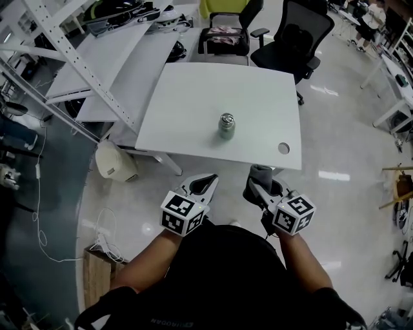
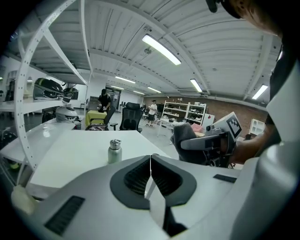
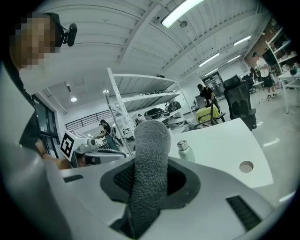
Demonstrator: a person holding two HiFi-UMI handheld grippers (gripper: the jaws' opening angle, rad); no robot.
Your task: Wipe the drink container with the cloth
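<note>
Tabletop (image 1: pixel 193 97): white, rounded corners; round cable hole (image 1: pixel 284 148) near the front right corner.
Office chair (image 1: pixel 293 32): black, mesh back, at the tabletop's far side.
Second chair (image 1: pixel 216 8): yellow-green back, just left of the black one.
Rack (image 1: pixel 84 63): white perforated struts, left of the tabletop.
Cream housing (image 1: pixel 115 161): on the floor, under the tabletop's front left edge.
Wooden box (image 1: pixel 97 277): on the floor, lower left.
Floor (image 1: pixel 348 206): pale, glossy.
Ceiling lights (image 2: pixel 161 49): long strips, lit.

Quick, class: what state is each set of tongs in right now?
Left tongs: closed, empty.
Right tongs: closed on the grey fuzzy cloth.
</note>
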